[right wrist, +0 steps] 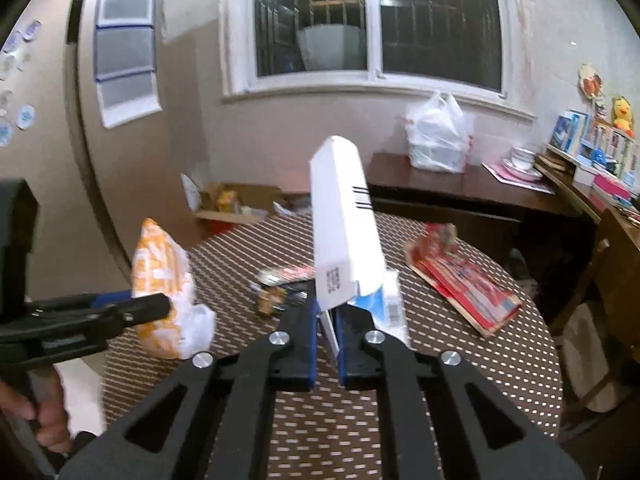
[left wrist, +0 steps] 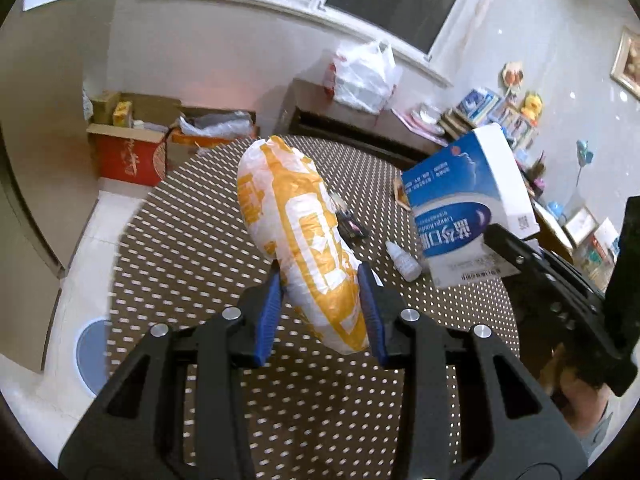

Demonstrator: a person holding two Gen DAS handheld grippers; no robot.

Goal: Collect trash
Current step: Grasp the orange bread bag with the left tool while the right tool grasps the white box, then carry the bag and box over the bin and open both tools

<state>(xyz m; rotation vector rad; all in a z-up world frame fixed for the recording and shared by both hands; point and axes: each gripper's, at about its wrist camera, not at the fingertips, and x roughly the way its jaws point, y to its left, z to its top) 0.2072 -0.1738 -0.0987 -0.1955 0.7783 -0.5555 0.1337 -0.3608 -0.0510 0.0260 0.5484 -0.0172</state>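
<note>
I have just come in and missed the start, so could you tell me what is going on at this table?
A person is clearing trash from the round dotted table with a pair of tongs in each hand. The left tongs are shut on a crumpled orange-and-white bag, held up off the table. The right tongs are clamped on a blue-and-white box, also lifted. A small white bottle, some dark wrappers and a flattened red package lie on the table.

— Indoor lamps light the room warmly; the window point(right wrist: 378, 24) is dark and mirrors a ceiling glow.
— Sharpness?
— The right wrist view smears the white box point(right wrist: 346, 232) (motion blur); both views bend straight lines, corners vignetted black.
</note>
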